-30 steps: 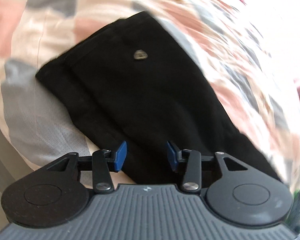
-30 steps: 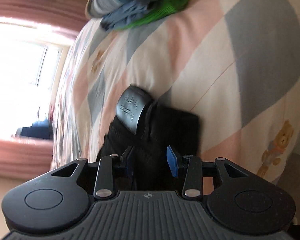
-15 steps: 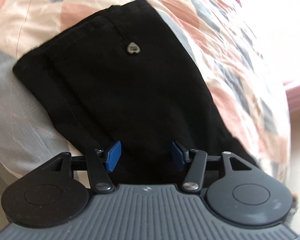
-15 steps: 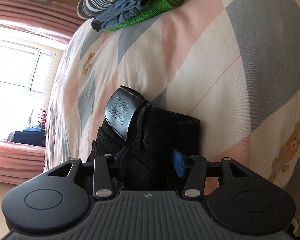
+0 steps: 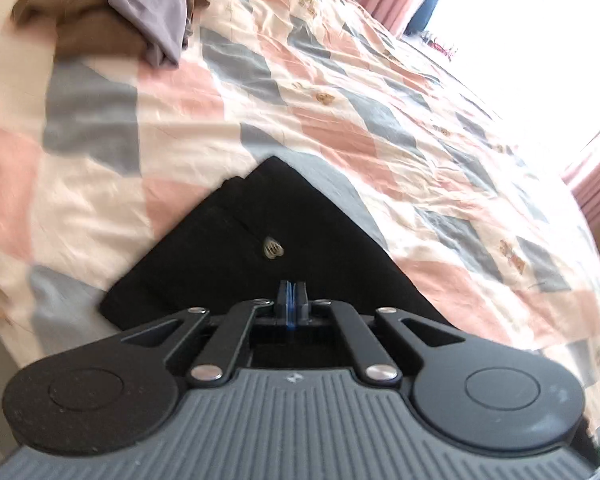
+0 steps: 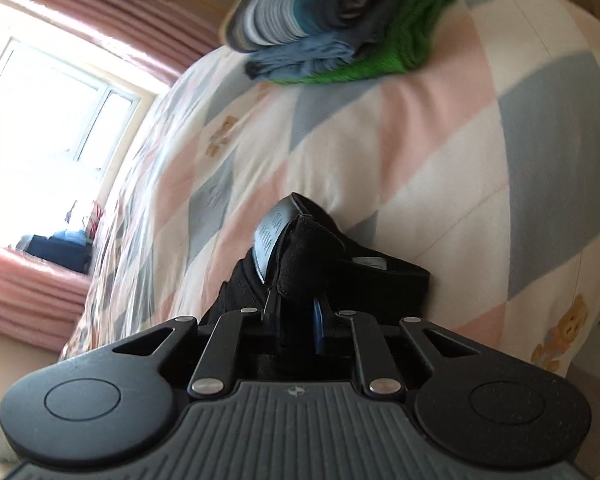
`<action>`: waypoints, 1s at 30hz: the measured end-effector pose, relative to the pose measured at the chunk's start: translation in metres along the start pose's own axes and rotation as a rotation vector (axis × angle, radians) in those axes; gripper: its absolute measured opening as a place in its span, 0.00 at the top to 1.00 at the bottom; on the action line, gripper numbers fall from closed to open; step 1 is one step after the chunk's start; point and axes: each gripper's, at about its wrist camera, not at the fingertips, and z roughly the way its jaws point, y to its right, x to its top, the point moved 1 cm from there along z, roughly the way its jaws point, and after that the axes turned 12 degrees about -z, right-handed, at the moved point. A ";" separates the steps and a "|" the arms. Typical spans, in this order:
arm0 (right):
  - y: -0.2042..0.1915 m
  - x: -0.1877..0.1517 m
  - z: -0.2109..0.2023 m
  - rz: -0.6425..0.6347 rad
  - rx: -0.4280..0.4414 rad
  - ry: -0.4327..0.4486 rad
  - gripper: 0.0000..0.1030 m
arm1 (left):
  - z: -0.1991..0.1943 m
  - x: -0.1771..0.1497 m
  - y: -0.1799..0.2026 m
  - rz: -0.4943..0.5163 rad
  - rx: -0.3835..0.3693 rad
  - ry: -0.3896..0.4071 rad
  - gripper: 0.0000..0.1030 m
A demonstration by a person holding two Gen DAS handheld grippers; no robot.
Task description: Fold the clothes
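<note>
The bed's patchwork quilt (image 5: 148,128) of pink, grey and cream fills both my views. On its near edge lie the black trousers (image 5: 236,248), folded flat, one corner pointing away from me. A loose heap of brown and grey clothes (image 5: 112,12) sits far up the quilt; a folded stack (image 6: 332,28) of striped, blue and green garments lies well beyond my right tongs. My left gripper (image 5: 291,300) hovers low and level over the trousers' near edge, pads pressed together; I cannot tell if cloth is between them. My right gripper (image 6: 296,320) is clamped on the bunched waistband (image 6: 312,256), beside its leather patch (image 6: 270,236). A small metal heart (image 5: 273,247) shows on the fabric.
</note>
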 end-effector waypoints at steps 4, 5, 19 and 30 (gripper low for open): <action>0.016 -0.009 0.013 0.087 -0.017 -0.017 0.82 | 0.015 -0.032 -0.003 -0.154 -0.043 -0.171 0.80; 0.019 -0.011 0.016 0.105 -0.017 -0.016 0.80 | 0.021 -0.047 0.000 -0.191 -0.067 -0.208 0.76; 0.030 -0.019 0.028 0.160 0.028 -0.023 0.64 | 0.059 -0.097 0.000 -0.412 -0.156 -0.170 0.66; 0.043 -0.023 0.032 0.247 0.086 0.021 0.61 | 0.062 -0.105 -0.012 -0.470 -0.196 -0.221 0.82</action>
